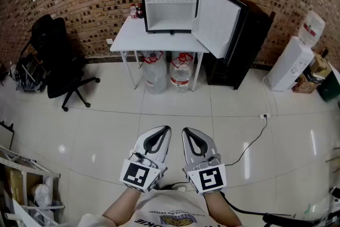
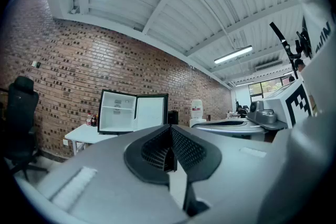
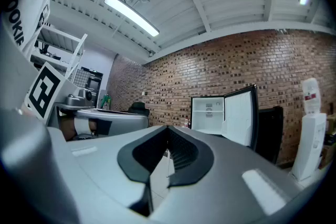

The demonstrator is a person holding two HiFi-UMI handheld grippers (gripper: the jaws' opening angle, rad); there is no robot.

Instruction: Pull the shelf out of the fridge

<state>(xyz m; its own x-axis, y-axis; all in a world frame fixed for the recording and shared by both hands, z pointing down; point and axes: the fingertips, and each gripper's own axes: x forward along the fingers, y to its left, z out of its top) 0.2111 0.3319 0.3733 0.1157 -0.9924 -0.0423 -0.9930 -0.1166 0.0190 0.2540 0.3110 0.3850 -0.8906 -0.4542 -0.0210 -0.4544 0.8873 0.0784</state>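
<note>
Left gripper (image 1: 167, 129) and right gripper (image 1: 185, 131) are clenched and empty, well apart from the fridge (image 1: 171, 14); the shelf (image 1: 169, 2) sits inside, door open; the operator should approach first, open one gripper, then clamp the shelf's front edge squarely.

You have bright, even light from the ceiling tube lamps (image 3: 131, 14). The glossy floor (image 1: 106, 130) gives back small glare spots. Your views bend strongly at the edges; both gripper views have black corners and a soft near foreground.
</note>
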